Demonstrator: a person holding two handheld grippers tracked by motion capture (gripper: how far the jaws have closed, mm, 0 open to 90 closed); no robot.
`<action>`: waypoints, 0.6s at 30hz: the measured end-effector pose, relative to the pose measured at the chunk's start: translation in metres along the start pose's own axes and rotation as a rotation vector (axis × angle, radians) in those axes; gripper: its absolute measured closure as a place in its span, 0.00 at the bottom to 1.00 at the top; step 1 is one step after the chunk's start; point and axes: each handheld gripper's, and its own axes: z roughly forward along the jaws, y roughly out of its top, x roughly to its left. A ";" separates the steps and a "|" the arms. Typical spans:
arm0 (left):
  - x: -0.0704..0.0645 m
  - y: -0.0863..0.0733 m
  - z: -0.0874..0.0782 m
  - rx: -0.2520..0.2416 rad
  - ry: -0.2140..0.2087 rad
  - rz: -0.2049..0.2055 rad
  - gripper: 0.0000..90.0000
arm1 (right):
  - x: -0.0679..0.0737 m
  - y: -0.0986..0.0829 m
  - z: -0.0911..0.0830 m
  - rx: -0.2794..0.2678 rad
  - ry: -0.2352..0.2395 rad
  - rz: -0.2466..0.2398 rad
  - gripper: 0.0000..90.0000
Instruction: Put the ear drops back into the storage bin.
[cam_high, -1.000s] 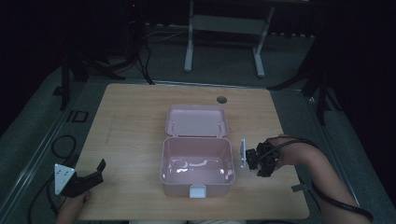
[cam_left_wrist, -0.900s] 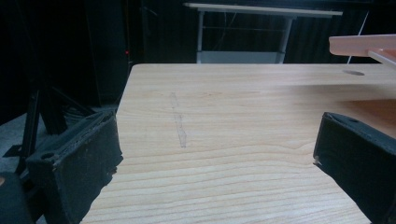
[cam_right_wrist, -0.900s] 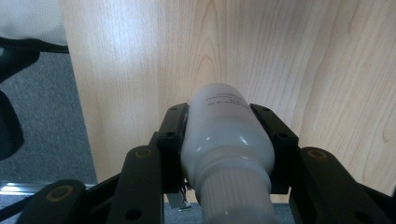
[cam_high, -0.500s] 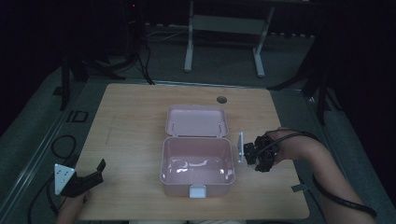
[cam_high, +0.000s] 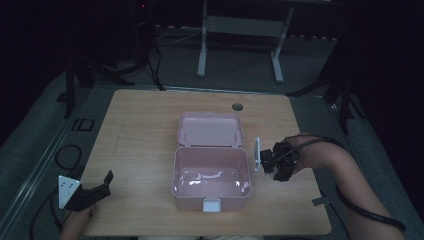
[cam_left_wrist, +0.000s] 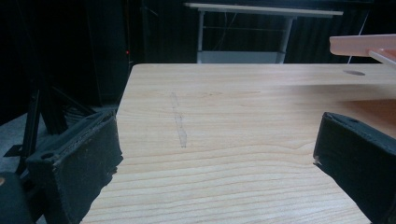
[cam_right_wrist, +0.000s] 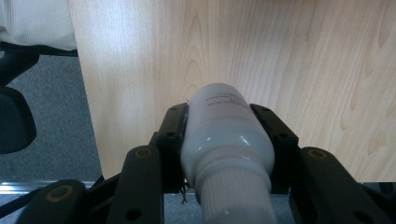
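— Dim room, pale wooden table; what sits on it?

— An open pink plastic box, lid back, at the middle.

— And the right gripper?

— Just right of the box, its jaws clamped on a white plastic bottle held above the tabletop.

— The left gripper?

— At the near left corner, well apart from the box, jaws wide apart, holding nothing.

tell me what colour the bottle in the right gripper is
White bottle, clearest in the right gripper view.
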 end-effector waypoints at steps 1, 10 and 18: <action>0.000 0.000 0.000 0.000 0.000 0.000 0.01 | 0.000 0.000 -0.001 -0.002 -0.003 0.000 0.66; 0.000 0.000 0.000 0.001 -0.001 -0.001 0.01 | -0.003 0.009 -0.009 -0.016 -0.009 -0.011 0.66; 0.000 0.000 0.000 0.000 -0.001 -0.001 0.01 | -0.003 0.018 -0.014 -0.019 -0.012 -0.021 0.66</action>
